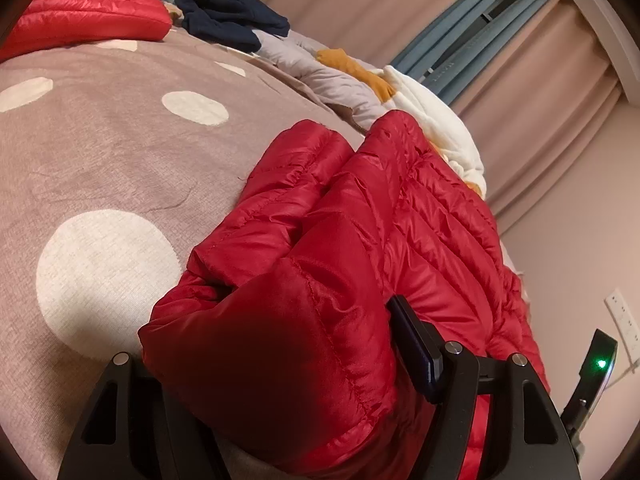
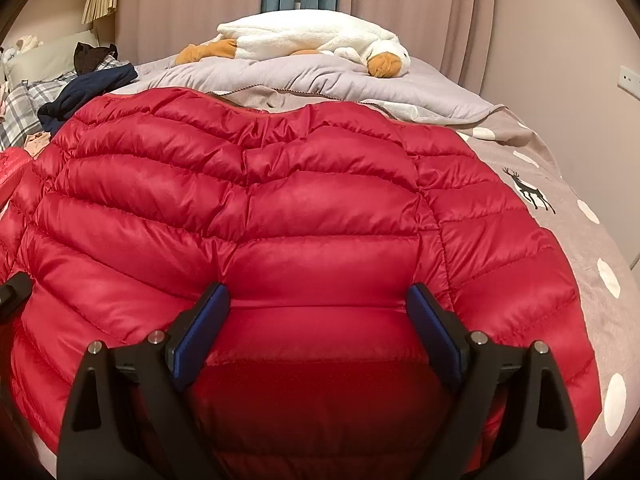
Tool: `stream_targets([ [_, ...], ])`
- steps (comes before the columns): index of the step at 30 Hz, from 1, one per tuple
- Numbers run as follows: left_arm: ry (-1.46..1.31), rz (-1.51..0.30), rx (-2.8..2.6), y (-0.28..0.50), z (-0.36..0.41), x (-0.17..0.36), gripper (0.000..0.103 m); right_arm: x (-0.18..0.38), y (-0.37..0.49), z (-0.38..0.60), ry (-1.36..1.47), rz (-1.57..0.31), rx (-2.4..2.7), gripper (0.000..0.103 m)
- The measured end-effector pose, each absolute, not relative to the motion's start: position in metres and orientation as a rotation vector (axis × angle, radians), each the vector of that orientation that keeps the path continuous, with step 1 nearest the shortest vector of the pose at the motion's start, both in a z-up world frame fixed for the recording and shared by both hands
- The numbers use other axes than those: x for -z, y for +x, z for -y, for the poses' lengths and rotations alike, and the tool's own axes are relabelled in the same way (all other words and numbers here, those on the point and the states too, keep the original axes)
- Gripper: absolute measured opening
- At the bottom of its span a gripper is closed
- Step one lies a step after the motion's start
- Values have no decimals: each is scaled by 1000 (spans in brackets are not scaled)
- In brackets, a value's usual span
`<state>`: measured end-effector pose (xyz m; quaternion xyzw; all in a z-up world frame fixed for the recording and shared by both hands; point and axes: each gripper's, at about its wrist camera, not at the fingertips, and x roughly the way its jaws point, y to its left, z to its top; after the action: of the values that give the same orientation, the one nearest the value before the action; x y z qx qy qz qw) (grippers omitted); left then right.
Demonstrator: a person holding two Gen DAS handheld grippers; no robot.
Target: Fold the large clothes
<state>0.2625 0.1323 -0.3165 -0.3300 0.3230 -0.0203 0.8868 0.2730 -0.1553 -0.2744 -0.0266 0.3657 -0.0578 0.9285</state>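
Two claws over one red jacket [image 2: 280, 200] on the bed [image 1: 100, 140]. Left claw [image 1: 280, 340] clamped on a bunched sleeve; right claw [image 2: 318, 320] spread wide, pressing the hem. Collar toward the far edge, length running away from the right claw.

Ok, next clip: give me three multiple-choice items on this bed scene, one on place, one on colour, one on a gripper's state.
1. Where does the plush duck lie?
A. beyond the jacket
B. on the jacket
C. on the floor

2. What colour is the puffer jacket?
A. navy
B. red
C. white

3. How does the right gripper stand?
A. shut on the duck
B. open over the jacket
C. out of view

Key: 1 A, duck rests past the jacket's far edge; 2 B, quilted red shell; 3 B, pads stand wide apart.
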Motion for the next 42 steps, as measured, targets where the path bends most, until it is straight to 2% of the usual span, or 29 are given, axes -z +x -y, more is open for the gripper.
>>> stream_targets([
  [16,-691,-671,43,263,-133,317,73,265,268,159,-32,-722,135,94],
  [27,-695,-670,44,263,-133,316,73,212,205,247,285,-578,308,94],
  [29,-697,-669,45,264,-132,316,73,215,194,269,326,-590,375,91],
  [30,-697,-669,45,263,-133,317,73,219,191,275,335,-605,389,82],
  [31,-700,-667,46,263,-133,316,73,228,190,283,355,-642,390,69],
  [33,-703,-664,48,264,-133,316,73,246,192,288,394,-703,360,60],
  [38,-683,-673,2,263,-132,310,70,280,198,275,326,-747,361,63],
  [42,-641,-657,-66,256,-128,297,56,285,199,287,380,-761,341,65],
])
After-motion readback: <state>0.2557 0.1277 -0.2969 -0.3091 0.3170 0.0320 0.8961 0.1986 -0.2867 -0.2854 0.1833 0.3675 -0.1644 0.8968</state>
